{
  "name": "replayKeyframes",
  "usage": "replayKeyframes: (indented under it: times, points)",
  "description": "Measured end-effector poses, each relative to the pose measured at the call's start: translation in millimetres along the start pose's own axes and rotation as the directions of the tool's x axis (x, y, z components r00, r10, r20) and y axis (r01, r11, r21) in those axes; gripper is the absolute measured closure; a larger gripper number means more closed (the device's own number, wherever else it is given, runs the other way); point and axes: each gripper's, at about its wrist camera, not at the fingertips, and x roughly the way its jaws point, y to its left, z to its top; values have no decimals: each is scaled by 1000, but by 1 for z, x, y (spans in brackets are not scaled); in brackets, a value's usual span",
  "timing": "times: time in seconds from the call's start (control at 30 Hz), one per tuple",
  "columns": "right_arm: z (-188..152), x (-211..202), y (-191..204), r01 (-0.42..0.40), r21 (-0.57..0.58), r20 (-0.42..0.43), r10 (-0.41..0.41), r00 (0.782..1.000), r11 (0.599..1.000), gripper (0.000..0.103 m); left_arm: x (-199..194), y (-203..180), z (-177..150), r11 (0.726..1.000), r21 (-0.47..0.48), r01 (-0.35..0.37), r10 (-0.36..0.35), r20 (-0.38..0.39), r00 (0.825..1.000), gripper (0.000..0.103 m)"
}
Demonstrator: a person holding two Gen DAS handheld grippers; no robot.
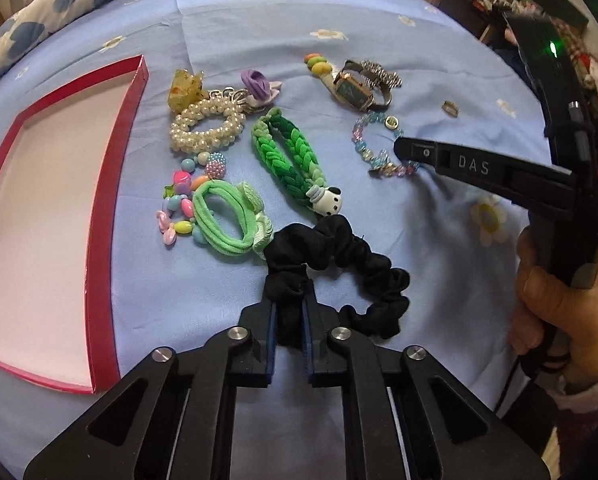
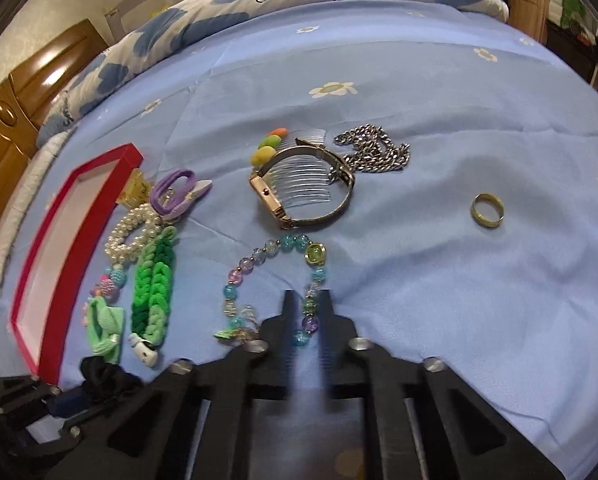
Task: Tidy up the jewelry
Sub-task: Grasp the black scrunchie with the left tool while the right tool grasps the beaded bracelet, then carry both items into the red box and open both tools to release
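Note:
A black scrunchie [image 1: 339,248] lies near the front of the blue bedsheet, and my left gripper [image 1: 291,292] is shut on its near-left fold. A pastel glass-bead bracelet [image 2: 259,258] lies further right. My right gripper [image 2: 307,296] points steeply down with the bracelet's right strand pinched between its fingers. In the left wrist view the right gripper [image 1: 399,150] comes in from the right, held by a hand [image 1: 559,300], with its tip on that bracelet [image 1: 363,148]. The red box [image 1: 135,92] with a pale pink floor sits at the left with nothing visible inside.
Between box and bracelet lie a pearl bracelet [image 1: 207,124], a green braided strap [image 1: 287,152], a green hair tie [image 1: 227,216] and coloured beads [image 1: 183,204]. Further back are a watch [image 2: 299,200], a clear comb [image 2: 307,184] and a chain [image 2: 379,152]. A gold ring [image 2: 487,209] lies alone at the right.

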Motion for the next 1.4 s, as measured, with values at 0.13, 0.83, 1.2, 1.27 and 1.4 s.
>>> replayKeyframes:
  times: [0.13,0.83,1.2,1.27,1.4]
  points:
    - [-2,-19,1,-58,26,33,57,998,998,96,-23,12,0,998,-39,47,-44,54,998,96]
    - [-2,-83,124,-294,-114,90,304,948,949,96,-111,124,-26,966,-260,13,44,212,976,96]
    - [-5,-69,203,-399,-199,38,414,910,895,96,-117,180,-37,935,-354,-22,101,209,973,96]
    - [-6,-63,214,-409,-208,26,423,906,888,96,-114,190,-37,930,-365,-32,113,202,973,96]
    - [-9,-43,236,-451,-197,-16,457,889,871,96,-106,212,-37,919,-393,-38,121,187,975,96]
